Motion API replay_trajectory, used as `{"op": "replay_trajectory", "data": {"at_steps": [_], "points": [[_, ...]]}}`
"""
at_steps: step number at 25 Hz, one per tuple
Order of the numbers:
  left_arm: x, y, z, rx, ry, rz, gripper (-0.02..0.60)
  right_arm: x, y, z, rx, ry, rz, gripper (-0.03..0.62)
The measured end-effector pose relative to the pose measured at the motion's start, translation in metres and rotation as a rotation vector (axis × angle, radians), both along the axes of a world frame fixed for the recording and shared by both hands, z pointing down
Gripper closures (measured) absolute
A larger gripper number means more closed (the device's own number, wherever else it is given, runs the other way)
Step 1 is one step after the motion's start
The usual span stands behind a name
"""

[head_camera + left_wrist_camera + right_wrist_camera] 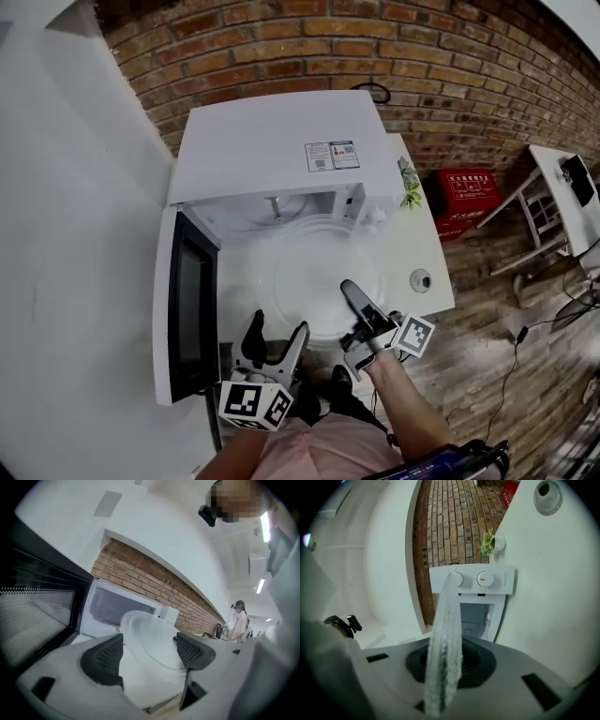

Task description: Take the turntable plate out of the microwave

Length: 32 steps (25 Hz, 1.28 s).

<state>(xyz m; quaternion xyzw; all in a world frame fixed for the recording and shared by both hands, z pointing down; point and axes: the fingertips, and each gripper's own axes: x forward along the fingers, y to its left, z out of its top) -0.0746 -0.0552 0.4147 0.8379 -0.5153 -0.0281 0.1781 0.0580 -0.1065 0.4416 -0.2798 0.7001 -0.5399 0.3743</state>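
At plate rim, right hand-held gripper [351, 292] clamped shut on turntable plate [314, 272]; glass seen edge-on between jaws in right gripper view. Left hand-held gripper [277, 330] held wide open, nothing pinched, at 7 o'clock of plate. Plate held tilted just in front of open cavity of microwave [281, 141], at 12 o'clock. Door [187, 309] swung open at 9 o'clock. White surface [427, 253] underneath.

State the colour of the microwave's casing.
The microwave casing is white; the head view shows it best.
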Motion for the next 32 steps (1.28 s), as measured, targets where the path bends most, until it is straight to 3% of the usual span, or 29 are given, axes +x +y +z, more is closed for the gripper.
{"op": "replay_trajectory", "data": {"at_steps": [5,9,16,20,32], "points": [[0.016,-0.001,-0.001,-0.040,0.154,-0.035,0.198,0.008,0.019,-0.013,0.021,-0.027,-0.080,0.559],[0.022,0.004,0.004,-0.055,0.221,-0.052,0.200,0.003,0.038,-0.019,0.031,-0.022,-0.172,0.559],[0.037,0.025,-0.004,-0.023,0.244,-0.020,0.364,0.001,0.057,-0.024,0.044,0.043,-0.270,0.559],[0.037,0.036,-0.007,-0.031,0.358,-0.014,0.425,0.003,0.064,-0.027,0.063,0.051,-0.313,0.559],[0.041,0.045,-0.020,-0.042,0.467,-0.025,0.474,0.007,0.071,-0.039,0.072,0.033,-0.351,0.559]]}}
